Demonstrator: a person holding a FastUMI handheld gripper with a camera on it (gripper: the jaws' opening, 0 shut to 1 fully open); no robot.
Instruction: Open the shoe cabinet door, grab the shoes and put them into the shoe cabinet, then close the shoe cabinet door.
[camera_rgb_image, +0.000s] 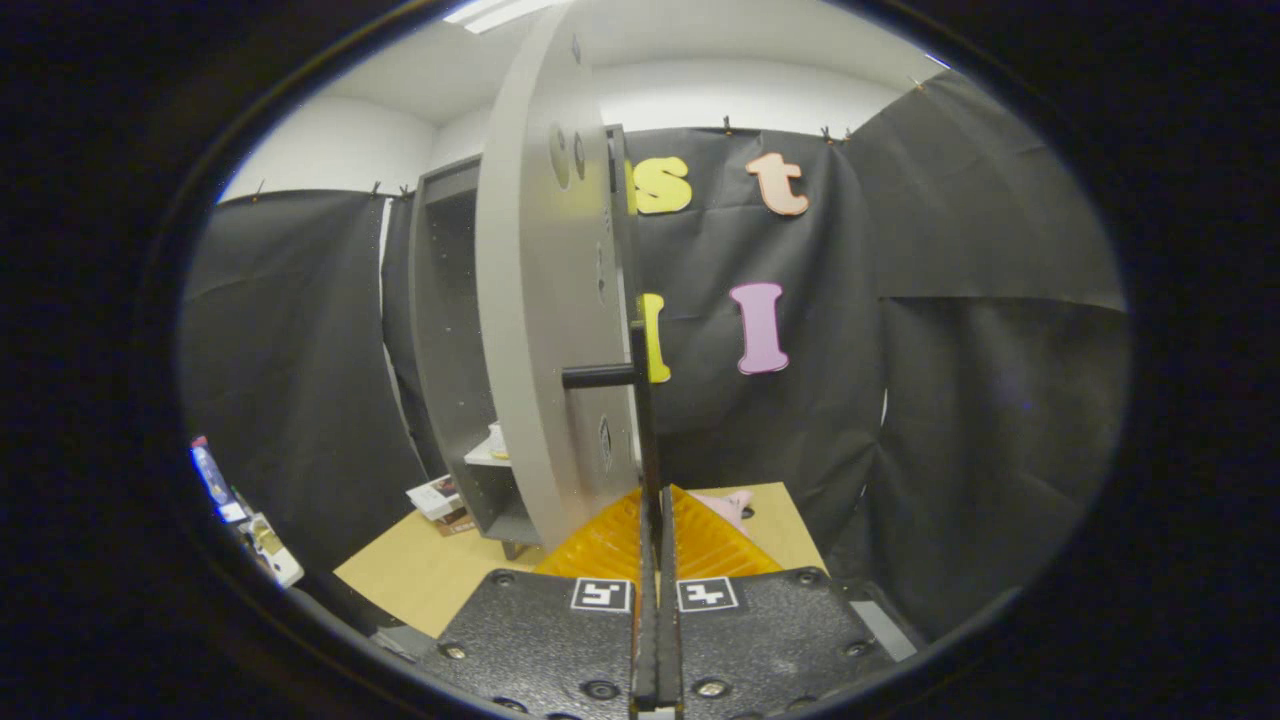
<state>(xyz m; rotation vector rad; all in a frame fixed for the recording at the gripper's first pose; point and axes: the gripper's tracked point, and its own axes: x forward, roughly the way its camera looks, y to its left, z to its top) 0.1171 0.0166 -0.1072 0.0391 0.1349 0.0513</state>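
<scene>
The shoe cabinet door (545, 330) stands swung wide, seen nearly edge-on, a pale grey slab rising just ahead of the tongs and a little to their left. Its black bar handle (640, 400) runs upright along the door's near edge, with a short black peg (598, 376) joining it to the panel. The handle's lower end drops straight down into the slot between the orange fingers (600, 545), and the tongs (655, 520) are drawn together on that bar, one ribbed pad on each side with only the thin black strip between them.

Behind the door, further to the left of the tongs, the dark grey shoe cabinet (445, 340) shows its open interior, with a shelf (485, 455) low down carrying something pale I can't make out. The cabinet stands on a light wooden table (430, 570).

Just beyond the right finger, a small piece of something pink (728, 505) peeks out on the tabletop; whether that's a shoe, I can't tell. On the table left of the cabinet's foot lies a little printed box (440, 498). Black cloth (960, 380) hangs all around.
</scene>
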